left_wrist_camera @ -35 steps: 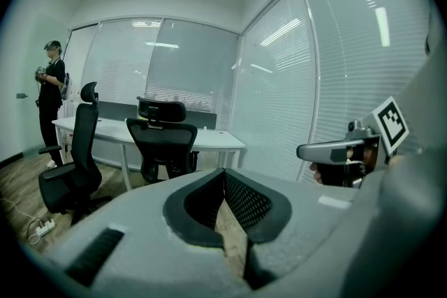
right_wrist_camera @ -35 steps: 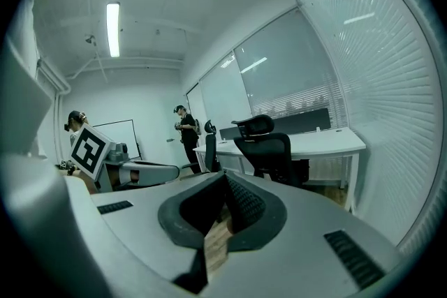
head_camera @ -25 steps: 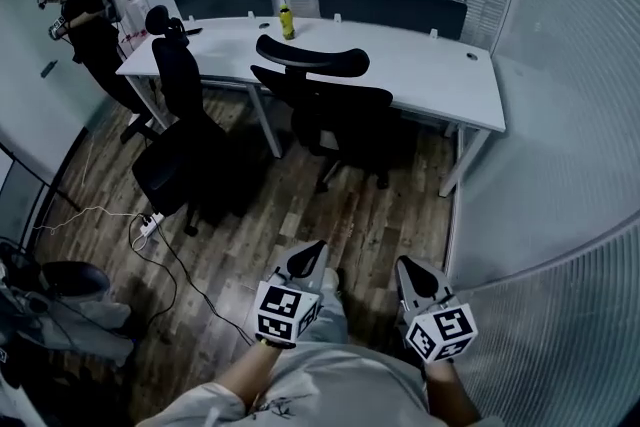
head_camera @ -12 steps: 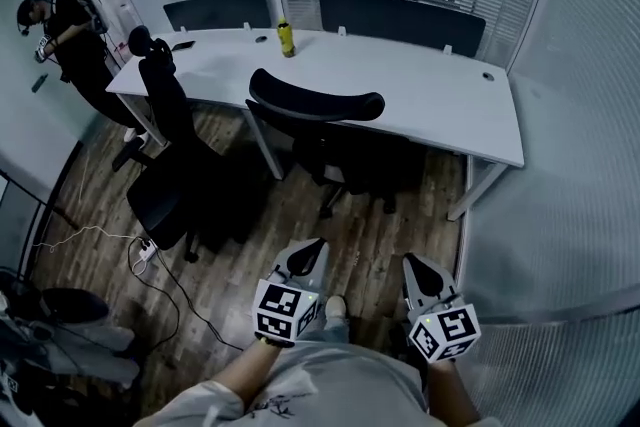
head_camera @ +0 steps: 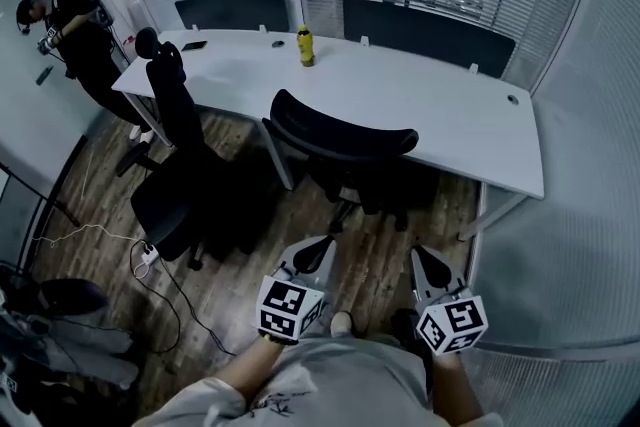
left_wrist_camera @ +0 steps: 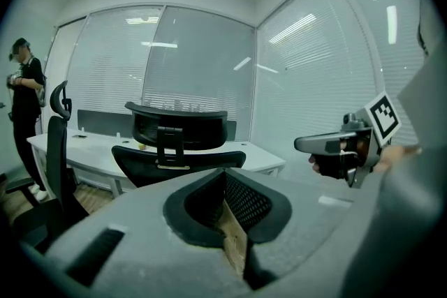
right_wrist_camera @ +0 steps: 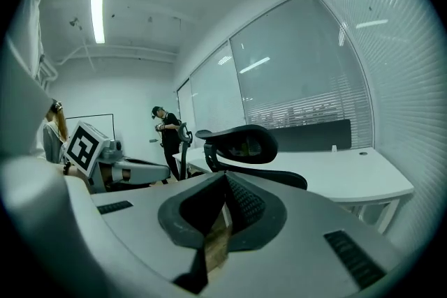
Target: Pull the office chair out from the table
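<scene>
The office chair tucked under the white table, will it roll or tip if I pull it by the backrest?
The chair will probably roll rather than drag, since its star base stands on smooth wood floor. If pulled high, at the headrest, it may tilt back slightly first. Its bulk suggests it is fairly heavy.

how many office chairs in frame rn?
2. One office chair is tucked against the table's near edge; the second chair stands pulled out to its left. More may hide behind the table.
</scene>
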A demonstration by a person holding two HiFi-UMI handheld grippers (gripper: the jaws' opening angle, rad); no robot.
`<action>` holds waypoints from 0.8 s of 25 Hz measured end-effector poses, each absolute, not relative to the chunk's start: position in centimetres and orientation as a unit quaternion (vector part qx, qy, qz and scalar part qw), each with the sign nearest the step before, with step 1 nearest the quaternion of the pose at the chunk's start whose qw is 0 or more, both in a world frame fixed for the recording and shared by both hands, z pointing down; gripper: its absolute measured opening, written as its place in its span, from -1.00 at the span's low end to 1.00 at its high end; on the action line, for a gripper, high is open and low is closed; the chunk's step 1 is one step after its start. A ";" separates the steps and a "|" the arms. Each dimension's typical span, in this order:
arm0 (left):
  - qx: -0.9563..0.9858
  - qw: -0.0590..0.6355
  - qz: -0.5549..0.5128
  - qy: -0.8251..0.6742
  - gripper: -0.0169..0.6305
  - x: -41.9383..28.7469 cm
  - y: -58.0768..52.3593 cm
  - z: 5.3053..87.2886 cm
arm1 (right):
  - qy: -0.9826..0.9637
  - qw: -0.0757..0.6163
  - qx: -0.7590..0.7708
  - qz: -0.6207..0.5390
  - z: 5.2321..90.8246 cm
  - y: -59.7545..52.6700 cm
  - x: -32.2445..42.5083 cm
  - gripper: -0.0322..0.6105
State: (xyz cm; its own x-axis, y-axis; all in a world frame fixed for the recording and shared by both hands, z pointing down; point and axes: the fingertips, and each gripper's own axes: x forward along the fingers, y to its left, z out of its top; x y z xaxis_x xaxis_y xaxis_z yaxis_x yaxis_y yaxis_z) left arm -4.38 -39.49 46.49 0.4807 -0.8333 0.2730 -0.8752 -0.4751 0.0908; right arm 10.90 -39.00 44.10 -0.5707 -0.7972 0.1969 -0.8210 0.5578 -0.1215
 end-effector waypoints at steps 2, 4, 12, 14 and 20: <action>0.853 0.114 0.093 -0.500 -0.91 -4.7 -40.2 46.5 | -0.877 0.056 0.467 0.103 43.8 -39.7 11.1 -0.88; 0.851 0.117 0.090 -0.504 -0.91 -5.2 -41.0 46.4 | -0.870 0.057 0.478 0.106 43.7 -40.5 11.4 -0.88; 0.841 0.113 0.082 -0.523 -0.91 -6.5 -44.2 46.3 | -0.871 0.075 0.475 0.101 43.5 -44.2 11.2 -0.88; 0.838 0.112 0.083 -0.527 -0.91 -6.7 -45.0 46.2 | -0.874 0.081 0.471 0.094 43.4 -45.4 11.1 -0.88; 0.828 0.118 0.083 -0.542 -0.85 -7.5 -47.7 46.1 | -0.883 0.088 0.453 0.084 42.8 -49.1 10.6 -0.88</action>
State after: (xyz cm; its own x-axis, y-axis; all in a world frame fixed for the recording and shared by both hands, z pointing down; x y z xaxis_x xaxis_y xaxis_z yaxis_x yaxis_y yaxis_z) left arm -7.49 -47.73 46.14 0.3997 -0.8772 0.2662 -0.9166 -0.3855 0.1058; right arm 10.56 -49.07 42.76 -0.5734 -0.7862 0.2307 -0.8155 0.5747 -0.0685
